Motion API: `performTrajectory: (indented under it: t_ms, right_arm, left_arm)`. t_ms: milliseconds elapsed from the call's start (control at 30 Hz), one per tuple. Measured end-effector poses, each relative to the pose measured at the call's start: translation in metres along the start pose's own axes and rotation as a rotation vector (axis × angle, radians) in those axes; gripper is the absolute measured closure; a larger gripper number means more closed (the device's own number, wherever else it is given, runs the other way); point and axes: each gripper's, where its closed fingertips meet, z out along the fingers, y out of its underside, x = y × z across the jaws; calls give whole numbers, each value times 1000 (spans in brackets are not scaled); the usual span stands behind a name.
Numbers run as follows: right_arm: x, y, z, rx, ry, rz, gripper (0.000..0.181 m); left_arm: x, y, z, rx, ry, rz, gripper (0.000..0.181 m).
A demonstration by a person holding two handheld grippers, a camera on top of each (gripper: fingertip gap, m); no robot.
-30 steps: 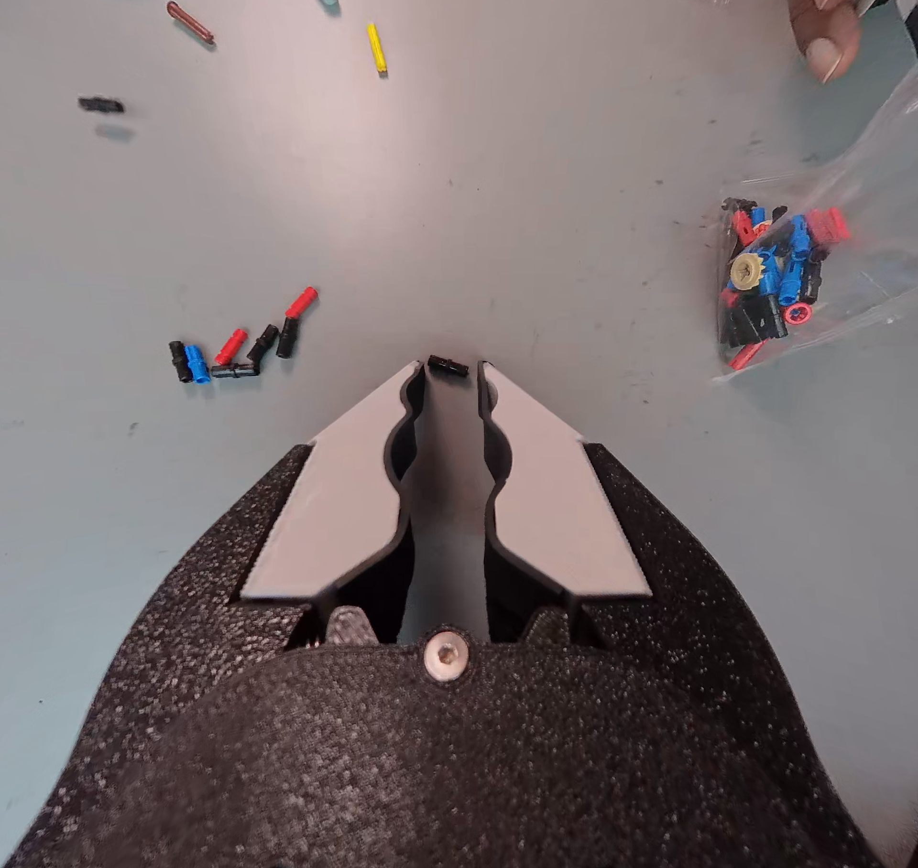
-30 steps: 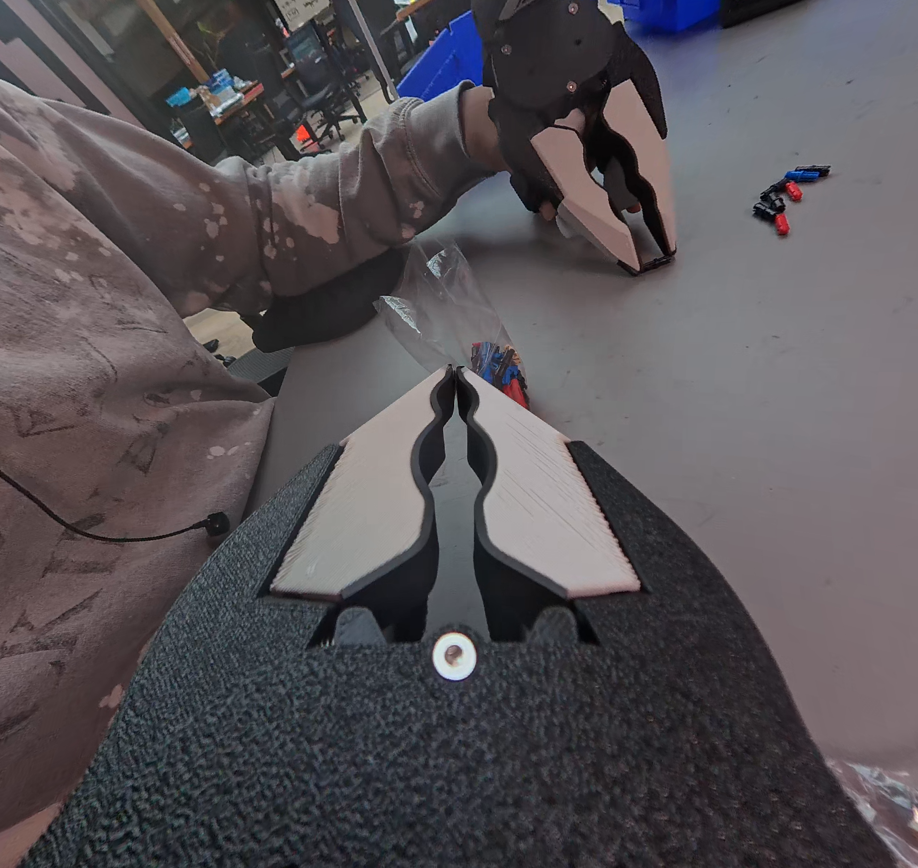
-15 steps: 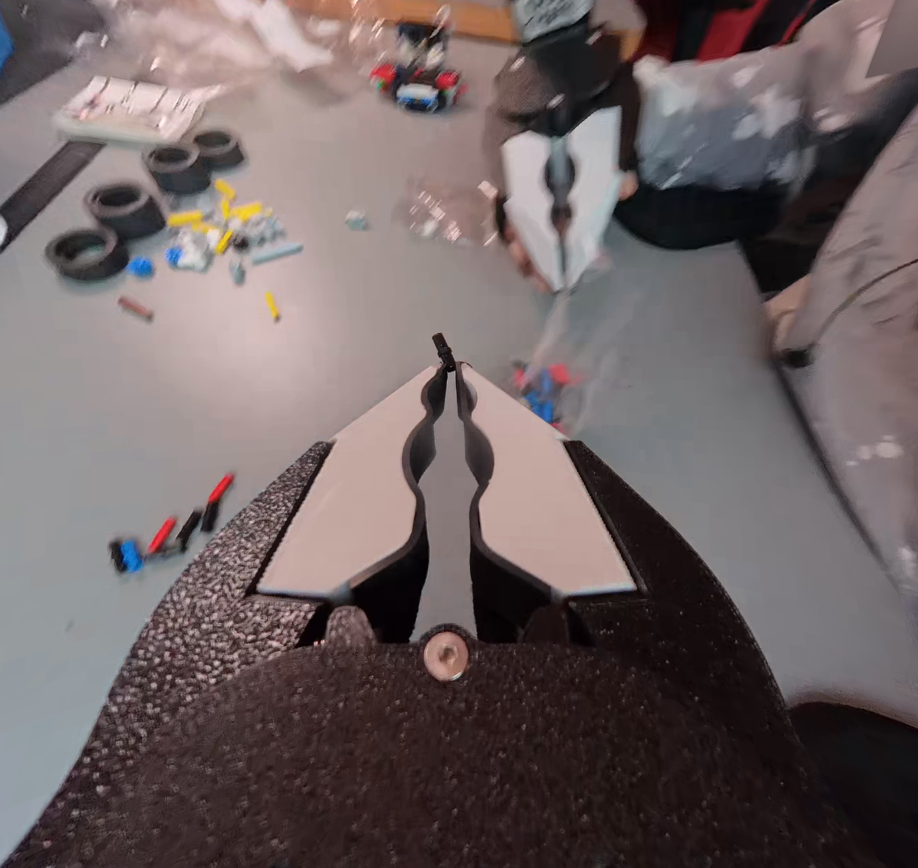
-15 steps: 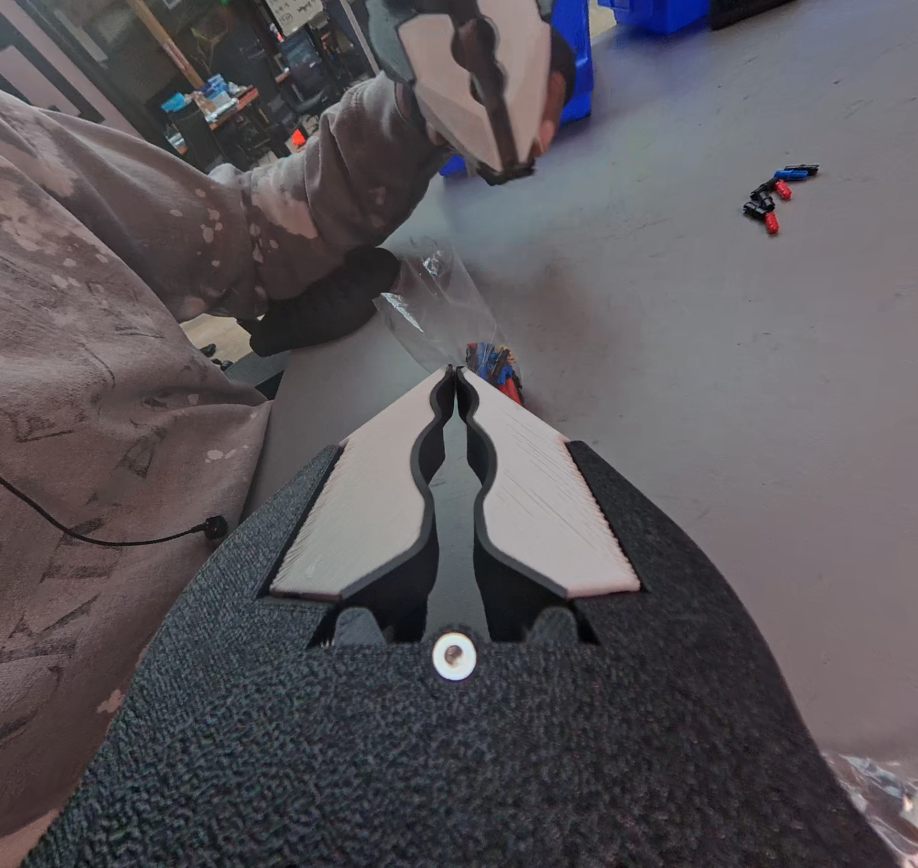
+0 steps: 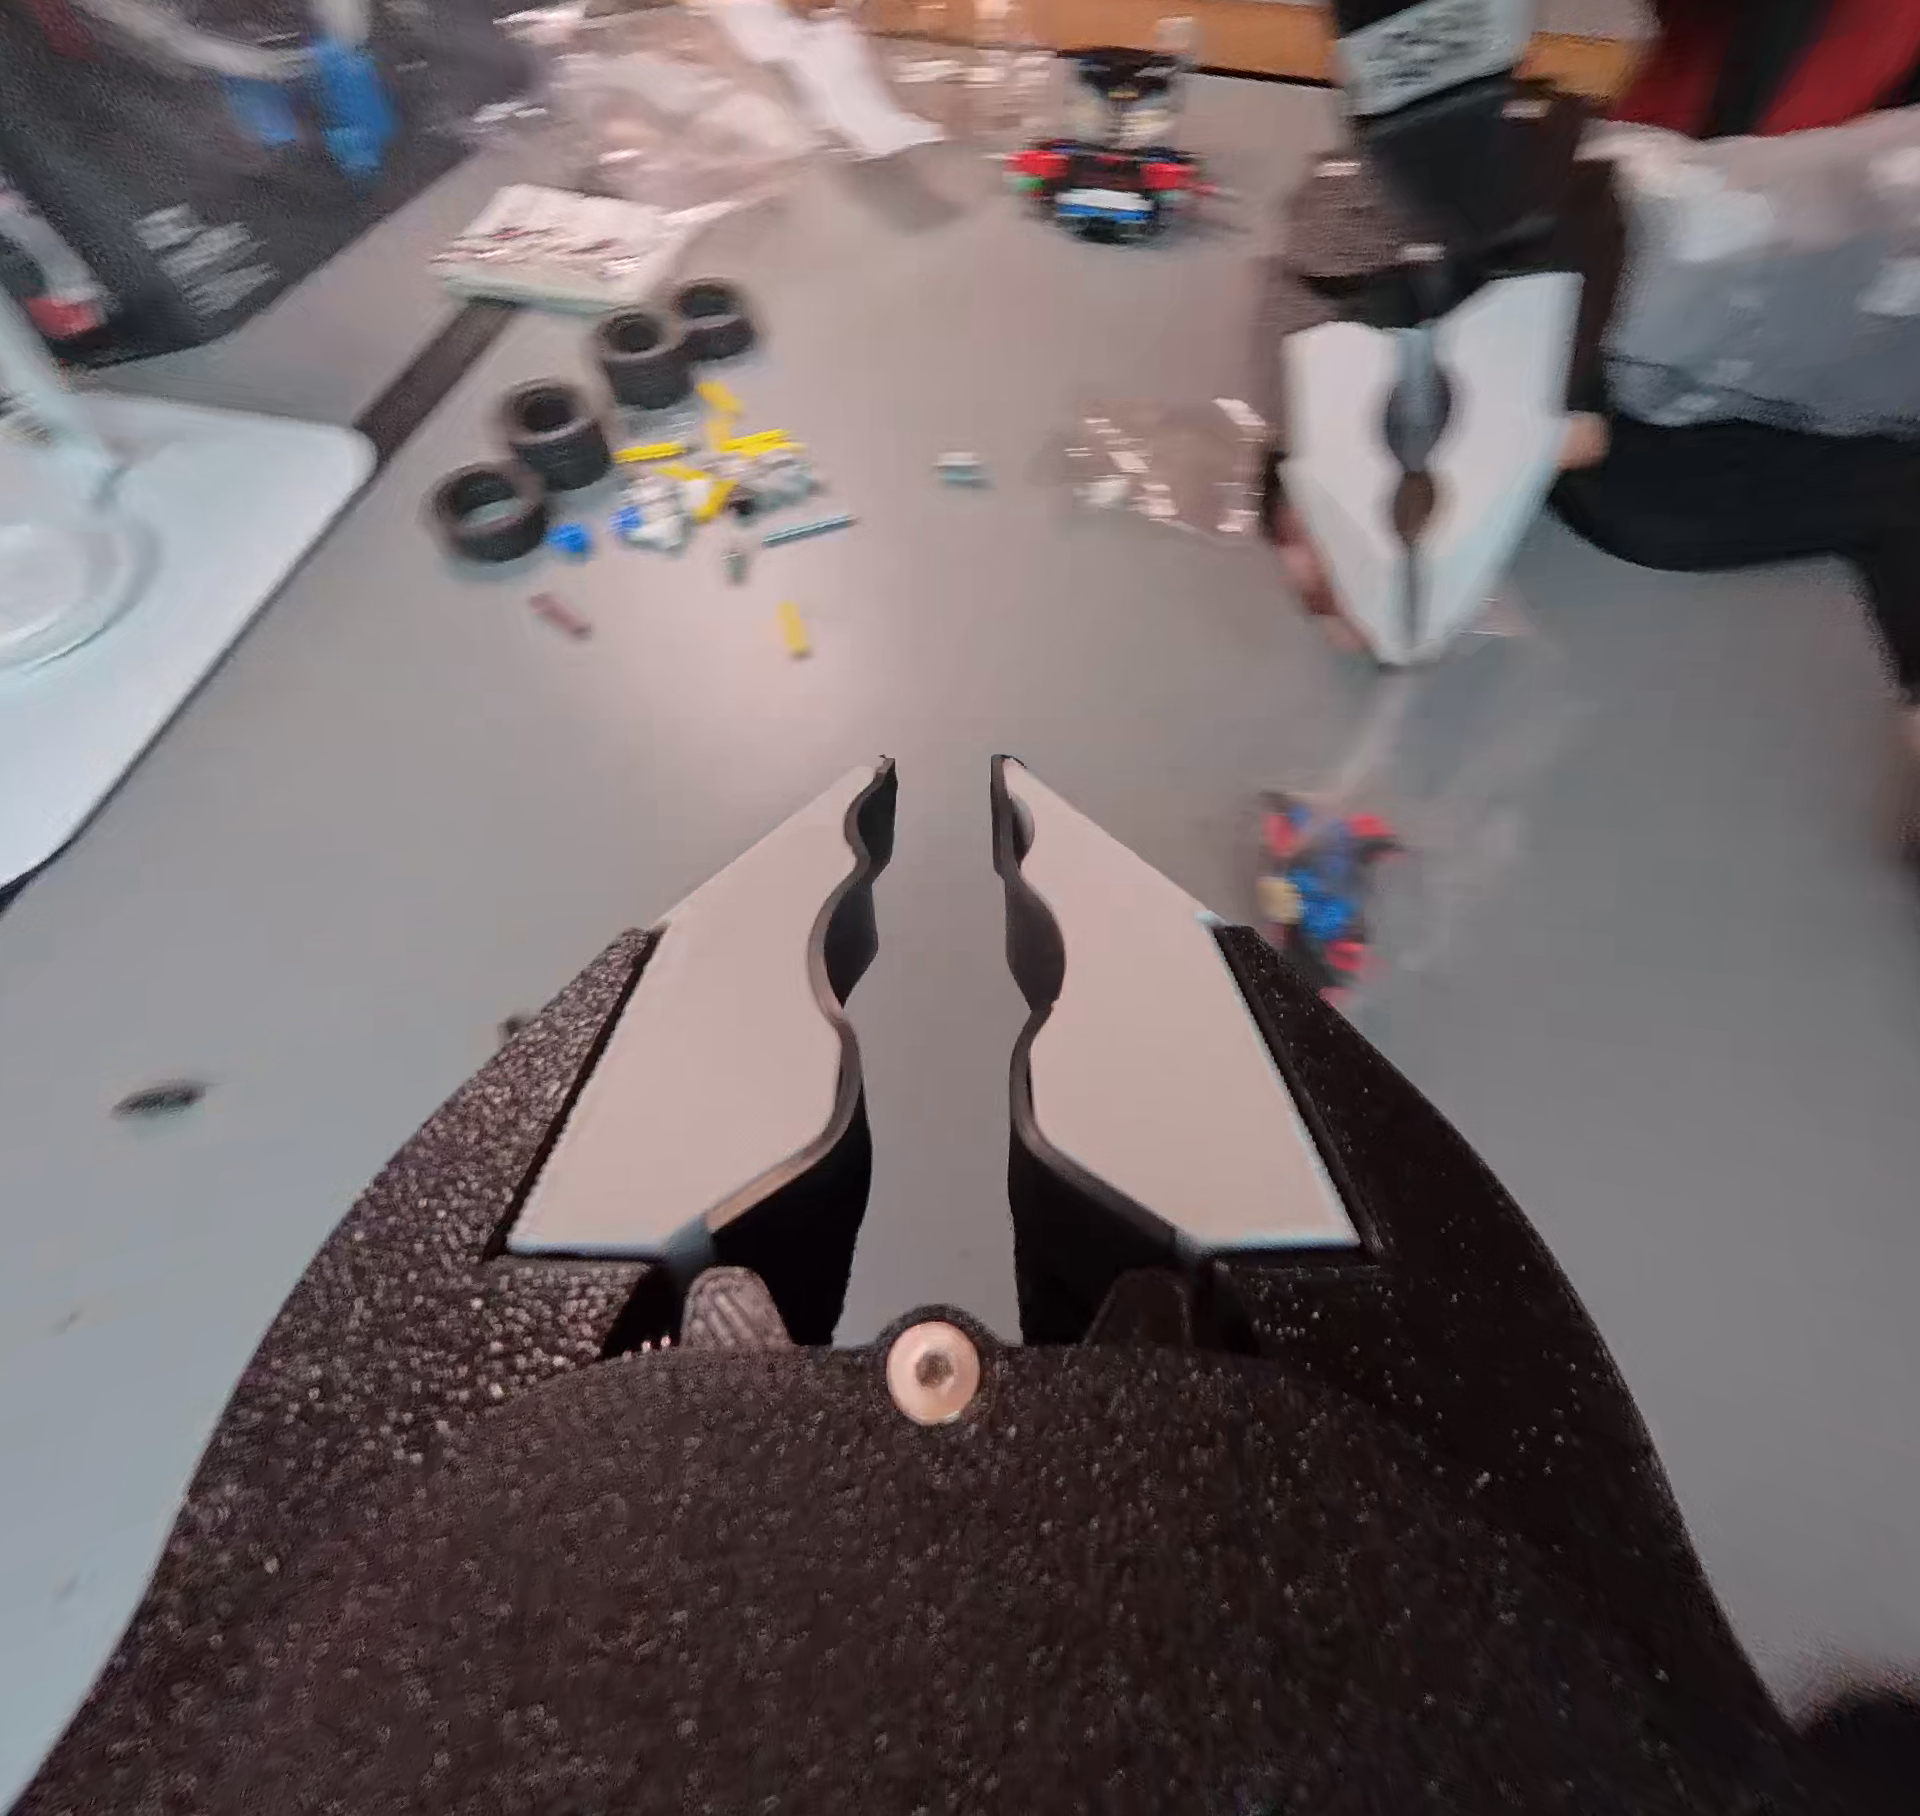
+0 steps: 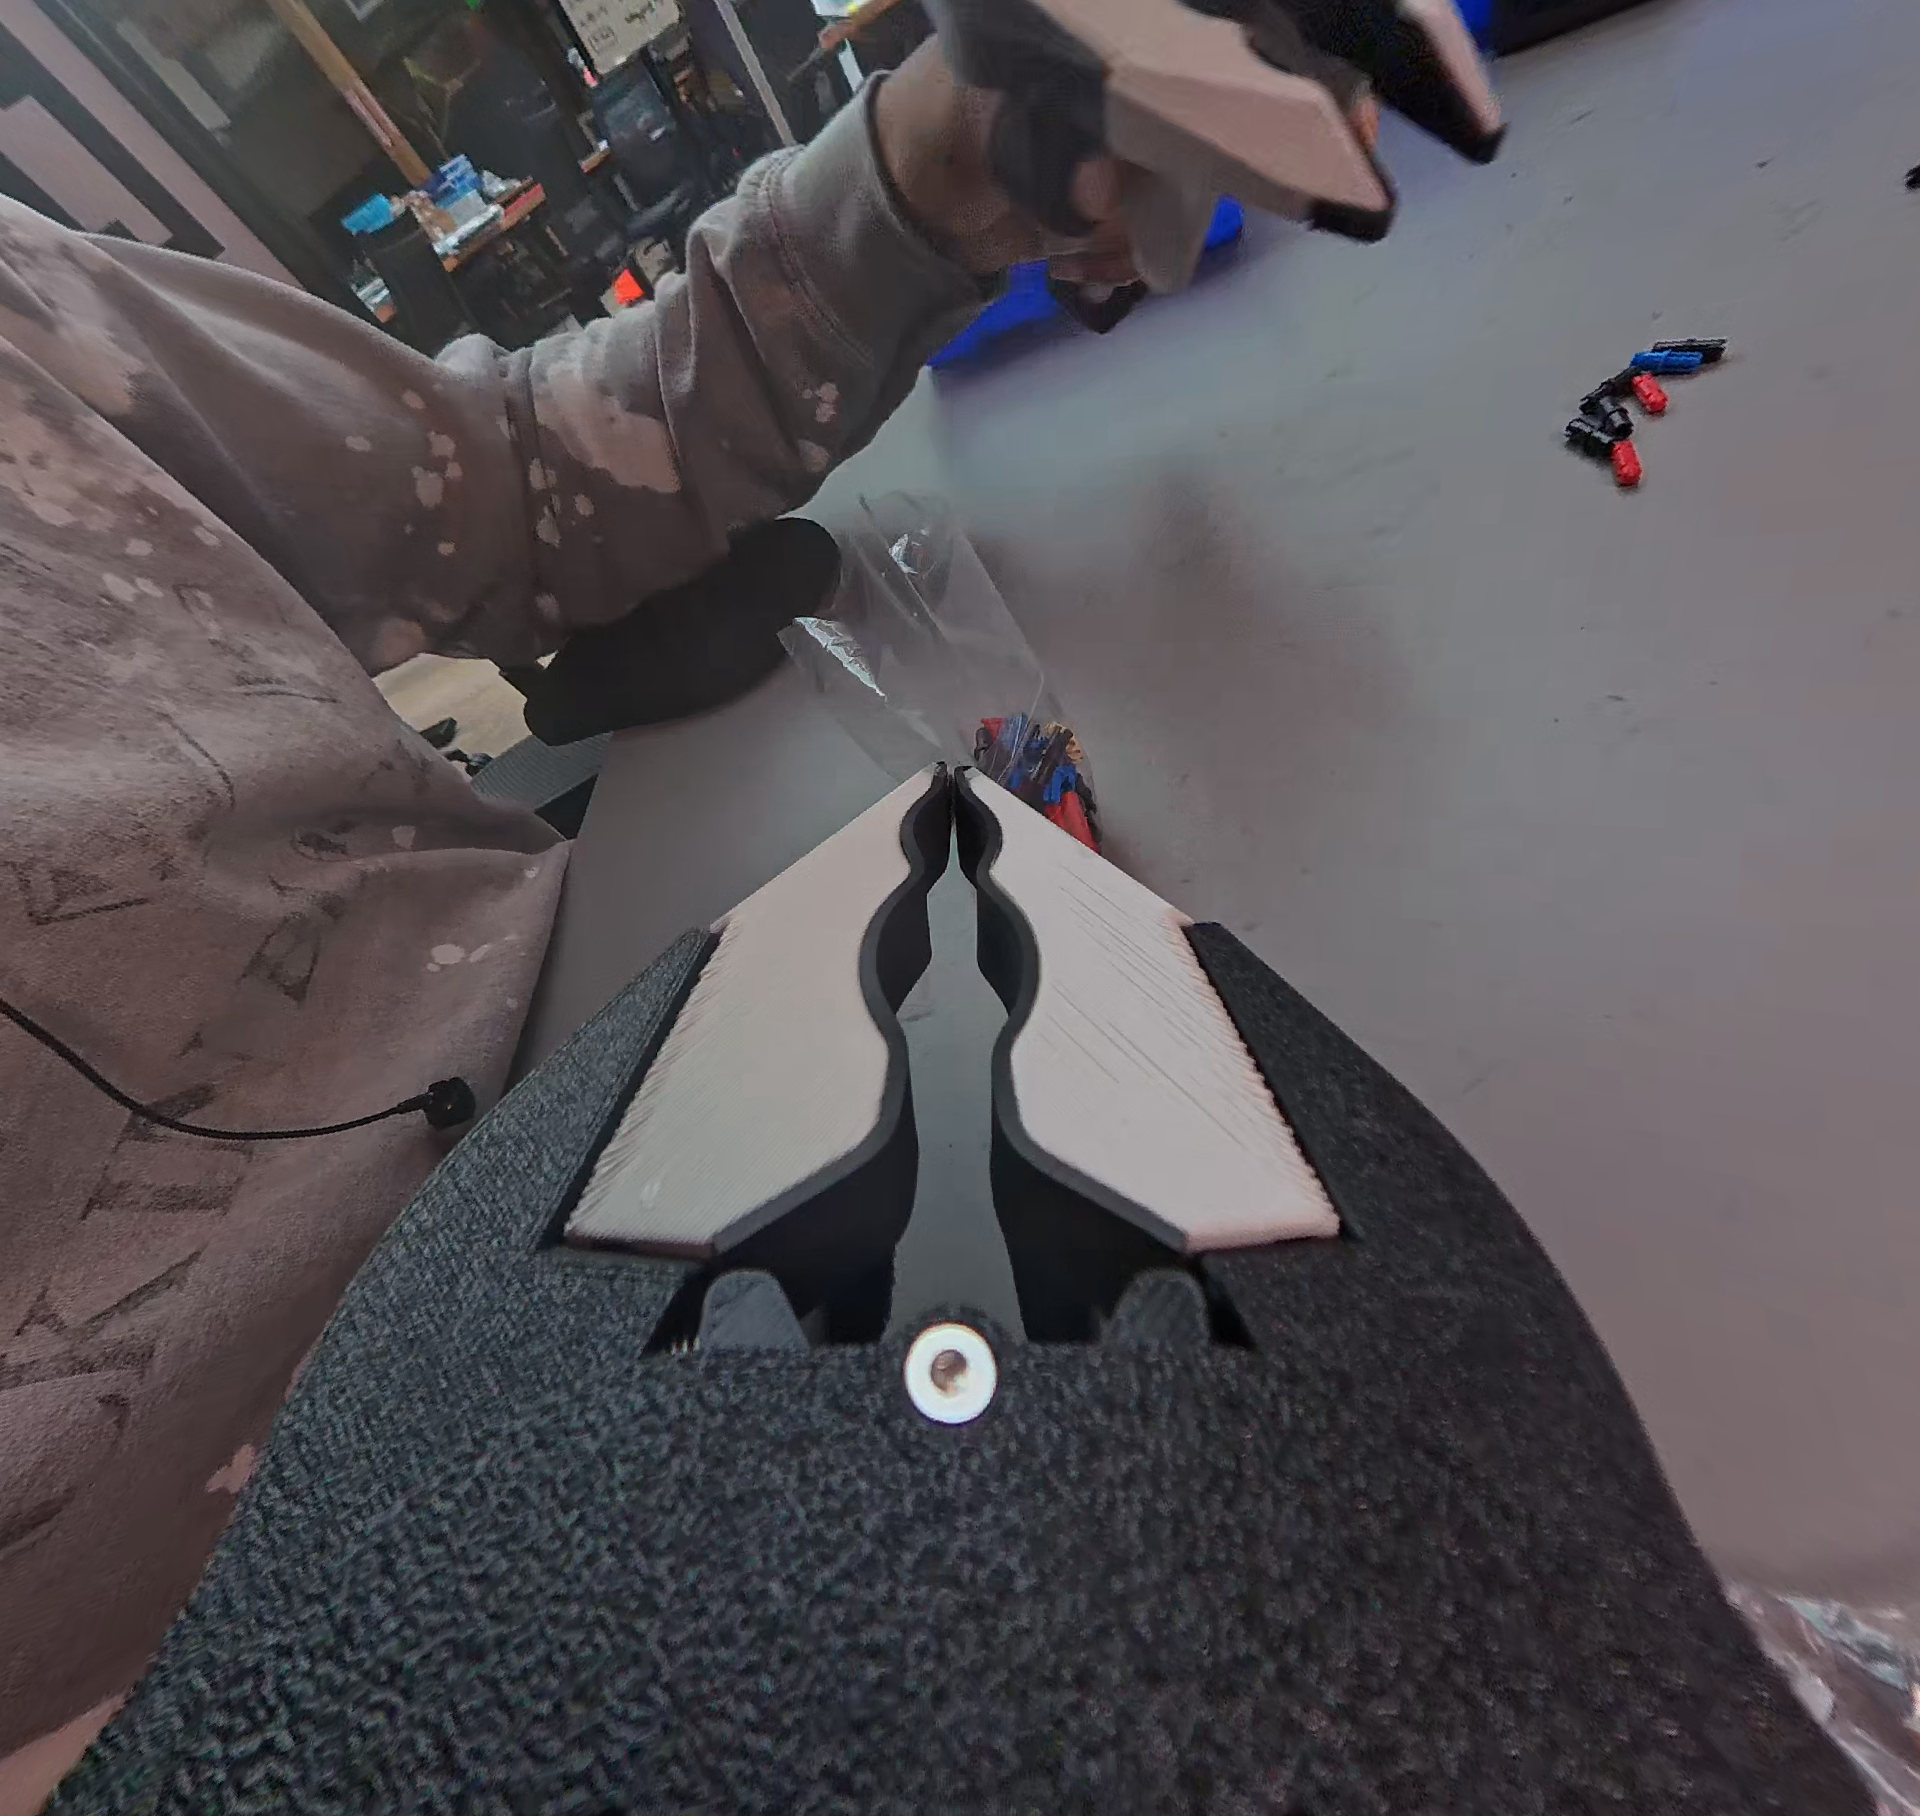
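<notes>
My left gripper is open and empty, held above the grey table; it also shows raised in the right wrist view. My right gripper is shut on the edge of a clear plastic bag that holds several red, blue and black pins. The left wrist view shows it shut with the bag's pins below it. A small group of loose pins lies on the table. One small black piece lies at the lower left.
Several black tyres and a pile of small yellow and blue parts lie at the back left. Behind are a booklet, empty bags and a small model car. A white base is left. A sleeve crosses. There is about 12 cm between the tips of the two grippers.
My left gripper closed on a small black pin and lifted off the table. Now it is open and no pin is between its tips. My right gripper has stayed put.
</notes>
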Motion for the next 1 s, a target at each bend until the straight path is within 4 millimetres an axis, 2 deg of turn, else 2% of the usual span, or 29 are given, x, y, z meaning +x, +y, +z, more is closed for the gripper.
performTrajectory:
  t_ms: [67,133,200,267,400,467,567,733,867,1000]
  right_arm:
    - [0,0,0,0,-3,3,181]
    - [0,0,0,0,-4,4,181]
    - [0,0,0,2,-3,5,181]
    - [0,-1,0,5,-4,7,181]
    - [1,-1,-1,12,-9,21,181]
    - [1,-2,-2,16,-11,27,181]
    - [1,-2,-2,15,-13,27,181]
    - [1,-1,-2,11,-20,29,181]
    - [1,-1,-2,11,-13,22,181]
    - [1,-1,-2,9,-11,20,181]
  left_arm:
    - [-71,25,-3,-39,-262,-128,159]
    - [-123,57,-7,-112,-433,-216,155]
    - [-157,80,-8,-158,-523,-278,155]
    - [-173,94,-3,-196,-528,-339,153]
    - [-190,90,4,-200,-543,-366,154]
    - [-194,96,7,-245,-557,-377,155]
    - [-197,99,9,-266,-563,-379,165]
    - [-193,98,12,-273,-538,-350,177]
    - [-188,96,13,-270,-520,-305,178]
    - [-174,83,9,-225,-475,-268,178]
